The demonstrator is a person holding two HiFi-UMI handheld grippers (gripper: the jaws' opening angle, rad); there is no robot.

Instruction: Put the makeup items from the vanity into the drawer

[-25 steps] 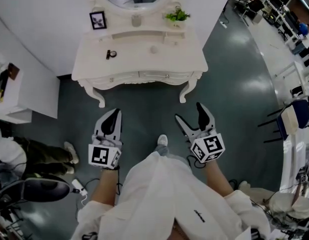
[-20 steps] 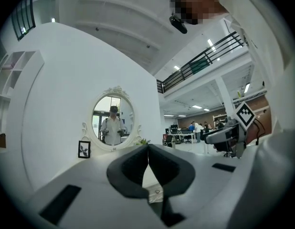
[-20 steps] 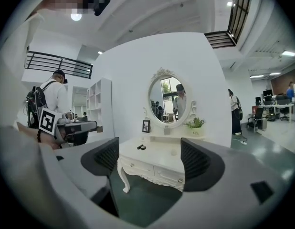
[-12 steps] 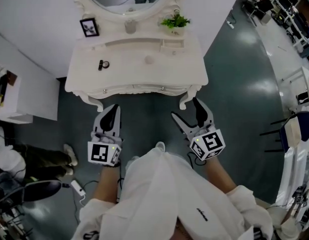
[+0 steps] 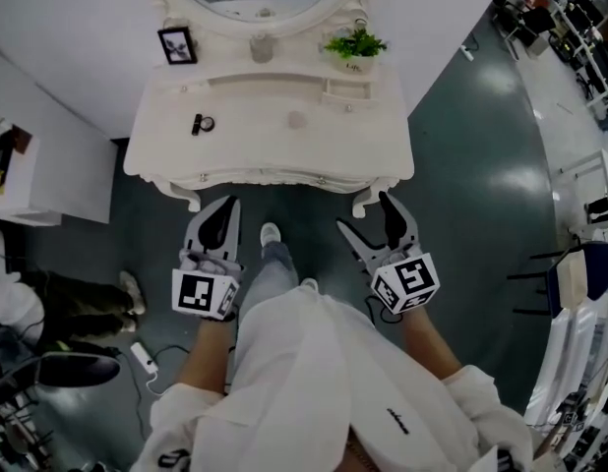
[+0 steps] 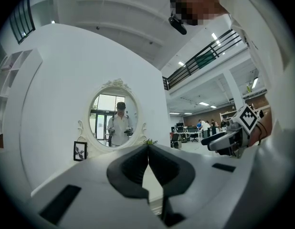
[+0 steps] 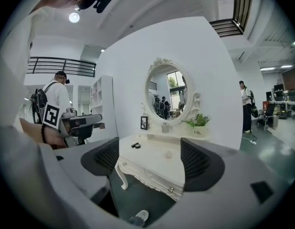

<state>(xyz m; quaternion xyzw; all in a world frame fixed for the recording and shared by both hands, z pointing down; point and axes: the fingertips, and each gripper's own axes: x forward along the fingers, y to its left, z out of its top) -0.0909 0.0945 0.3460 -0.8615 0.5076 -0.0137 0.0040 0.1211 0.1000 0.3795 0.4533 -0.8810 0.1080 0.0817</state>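
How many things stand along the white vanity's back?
3: black-framed picture at left, small pale jar in the middle, green potted plant at right.

White vanity (image 5: 255, 150) — makeup item (image 5: 201, 124), picture frame (image 5: 176, 44), plant (image 5: 355, 45).

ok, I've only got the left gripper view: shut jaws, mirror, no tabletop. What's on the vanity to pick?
Observer: Head view shows a small dark item on the left part of the vanity top, and a pale round item near the middle.
Operator: Drawer open?
Observer: No, the drawer fronts sit closed in the right gripper view.
Operator: Right gripper?
Observer: The right gripper is open and empty, short of the vanity's front edge.
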